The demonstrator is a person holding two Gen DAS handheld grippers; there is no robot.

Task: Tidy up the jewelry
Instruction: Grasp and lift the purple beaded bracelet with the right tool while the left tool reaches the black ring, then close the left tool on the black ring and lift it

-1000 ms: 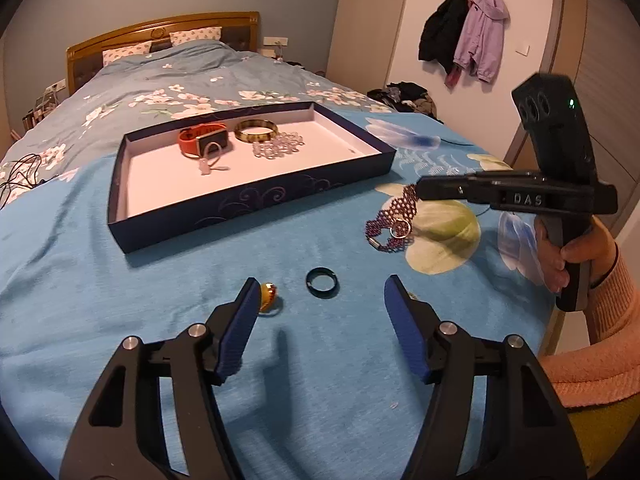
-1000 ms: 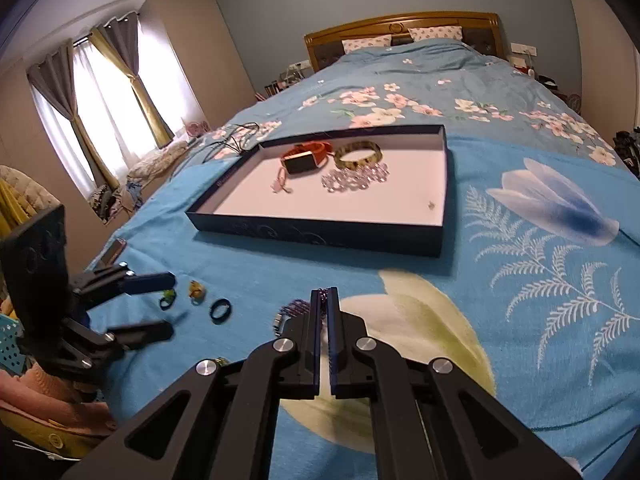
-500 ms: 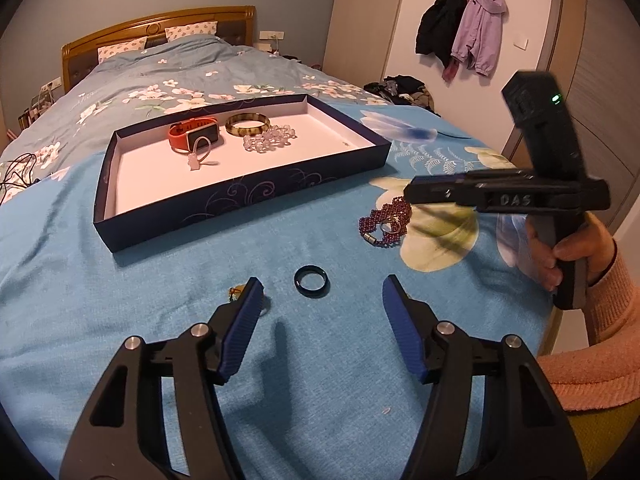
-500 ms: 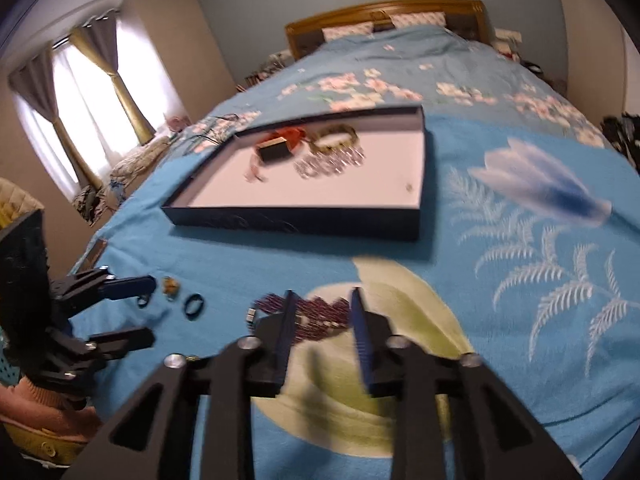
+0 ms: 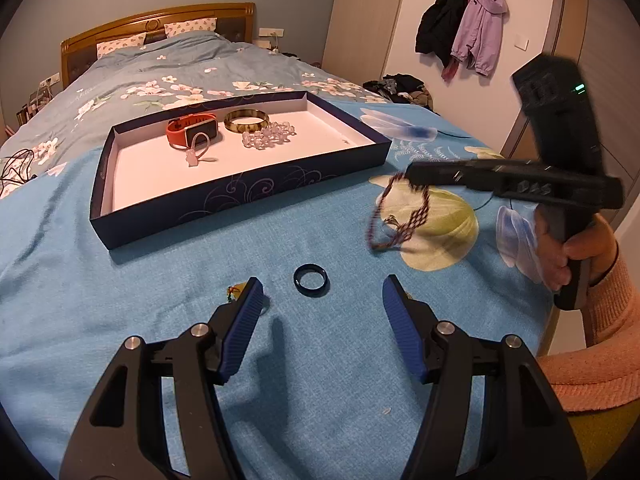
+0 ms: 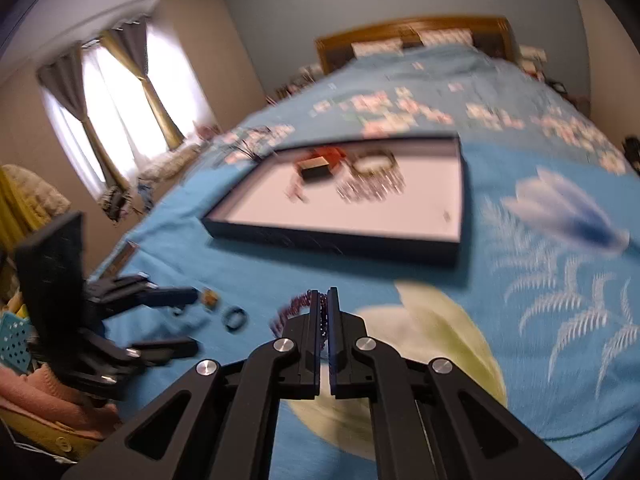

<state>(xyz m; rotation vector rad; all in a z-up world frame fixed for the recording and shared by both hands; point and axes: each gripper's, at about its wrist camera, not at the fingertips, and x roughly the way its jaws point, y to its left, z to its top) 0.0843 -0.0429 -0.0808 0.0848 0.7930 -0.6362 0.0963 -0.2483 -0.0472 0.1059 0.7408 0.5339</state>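
A dark red beaded bracelet hangs off the bedspread from my right gripper, which is shut on it; the beads show between and left of the closed tips. A navy tray with a white floor holds an orange watch, a brown bangle and a clear bead bracelet. My left gripper hovers open low over the bed, with a dark ring lying ahead between its tips. A small gold ring lies by the left finger.
The blue floral bedspread carries everything. A hand in a peach sleeve holds the right gripper at the bed's right edge. Coats hang on the wall behind. In the right wrist view, windows with curtains stand to the left.
My right gripper opened over the bracelet, closed on it and lifted it off the bedspread. The left gripper stayed put and open.
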